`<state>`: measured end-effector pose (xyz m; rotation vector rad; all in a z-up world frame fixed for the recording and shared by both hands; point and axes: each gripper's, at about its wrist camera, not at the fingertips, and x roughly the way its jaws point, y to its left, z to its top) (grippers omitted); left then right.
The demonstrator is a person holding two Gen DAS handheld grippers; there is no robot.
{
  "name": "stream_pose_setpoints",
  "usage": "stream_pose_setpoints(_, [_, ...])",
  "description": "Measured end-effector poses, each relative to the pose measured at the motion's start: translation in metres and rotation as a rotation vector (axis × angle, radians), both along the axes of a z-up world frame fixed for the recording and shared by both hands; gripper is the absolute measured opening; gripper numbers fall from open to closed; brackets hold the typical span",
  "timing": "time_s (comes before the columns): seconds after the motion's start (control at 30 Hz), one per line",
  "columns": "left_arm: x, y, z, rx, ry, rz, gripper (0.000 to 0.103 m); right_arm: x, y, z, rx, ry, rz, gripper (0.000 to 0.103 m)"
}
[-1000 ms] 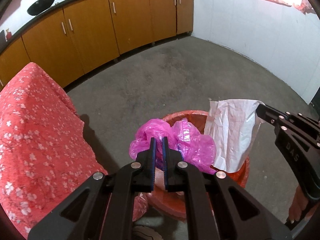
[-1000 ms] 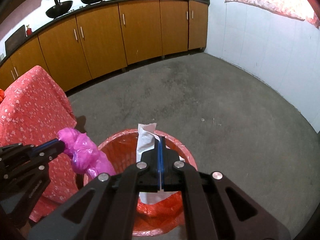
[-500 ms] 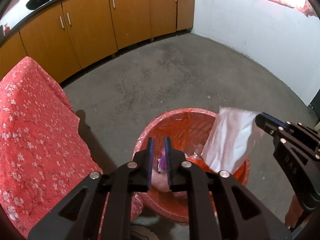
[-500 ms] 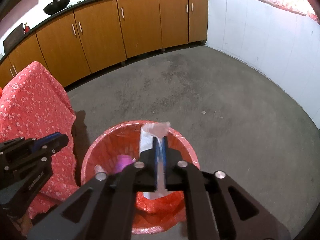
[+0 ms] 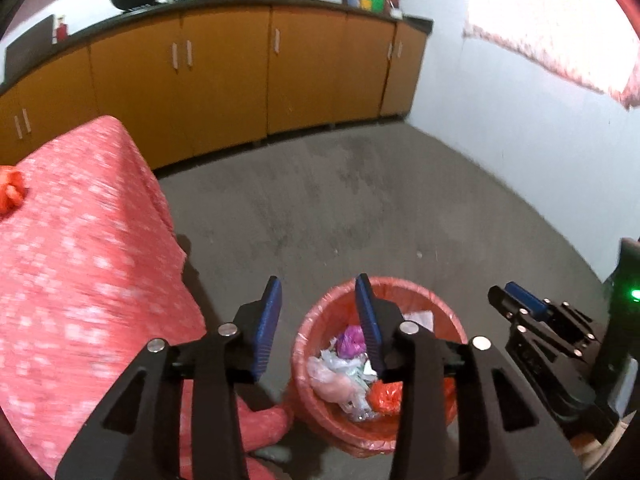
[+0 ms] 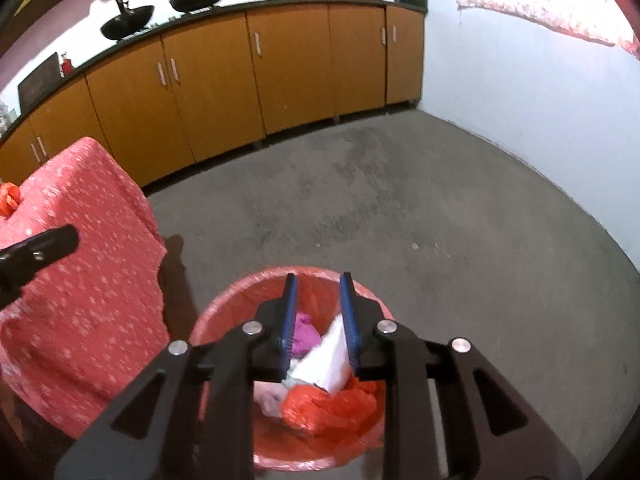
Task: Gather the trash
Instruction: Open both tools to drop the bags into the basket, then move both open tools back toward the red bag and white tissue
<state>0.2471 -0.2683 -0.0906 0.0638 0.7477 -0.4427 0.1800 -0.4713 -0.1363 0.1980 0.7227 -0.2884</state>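
Note:
A bin with a red liner (image 5: pixel 420 286) stands on the floor below both grippers. My left gripper (image 5: pixel 319 280) hangs above its left rim; its jaws are opening and nothing is between them. The pink bag (image 5: pixel 350 338) lies inside the bin among other scraps. My right gripper (image 6: pixel 318 278) is over the bin (image 6: pixel 224 308), its jaws also opening. The white paper bag (image 6: pixel 328 360) leans loose in the bin beneath them, next to the pink bag (image 6: pixel 304 334) and a red bag (image 6: pixel 332 406). The right gripper (image 5: pixel 503 290) also shows at the right of the left wrist view.
A table under a red floral cloth (image 5: pixel 80 260) stands just left of the bin, with an orange-red scrap (image 5: pixel 10 190) on its far left. Brown cabinets (image 5: pixel 224 80) line the back wall and a white wall (image 5: pixel 520 120) closes the right. Bare grey floor (image 6: pixel 400 200) lies beyond the bin.
The left gripper let the pink bag fall into the bin, opened and rose. The right gripper opened and the white paper bag dropped into the bin.

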Motion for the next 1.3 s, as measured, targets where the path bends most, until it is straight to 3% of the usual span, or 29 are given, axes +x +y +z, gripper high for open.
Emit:
stream_pose_setpoints(0.23, [-0.002, 0.089, 0.042, 0.007, -0.067, 0.137, 0.053, 0.019, 0.042, 0.05, -0.005, -0.079, 0.099, 0.041])
stream_pose_setpoints(0.43, [0.014, 0.218, 0.062, 0.115, -0.127, 0.403, 0.056, 0.047, 0.1, 0.085, 0.023, -0.12, 0.22, 0.045])
stream_pose_setpoints(0.6, [0.033, 0.309, 0.062, 0.195, -0.123, 0.596, 0.06, 0.072, 0.167, 0.109, 0.019, -0.153, 0.344, 0.048])
stream_pose_setpoints(0.77, [0.054, 0.361, 0.047, 0.146, -0.032, 0.63, 0.06, 0.086, 0.226, 0.123, 0.02, -0.164, 0.436, 0.048])
stream_pose_setpoints(0.97, [0.078, 0.371, 0.026, 0.128, 0.057, 0.552, 0.059, 0.091, 0.279, 0.128, -0.015, -0.164, 0.518, 0.048])
stream_pose_setpoints(1.07, [0.083, 0.374, 0.015, 0.116, 0.1, 0.543, 0.046, 0.094, 0.295, 0.131, -0.028, -0.161, 0.538, 0.048])
stream_pose_setpoints(1.13, [0.087, 0.38, 0.01, 0.091, 0.125, 0.553, 0.03, 0.095, 0.304, 0.133, -0.031, -0.157, 0.548, 0.048])
stream_pose_setpoints(1.2, [0.088, 0.387, 0.004, 0.059, 0.137, 0.557, 0.006, 0.097, 0.312, 0.134, -0.039, -0.156, 0.559, 0.048])
stream_pose_setpoints(1.3, [0.08, 0.399, 0.004, 0.028, 0.121, 0.575, 0.003, 0.1, 0.326, 0.135, -0.056, -0.152, 0.579, 0.048])
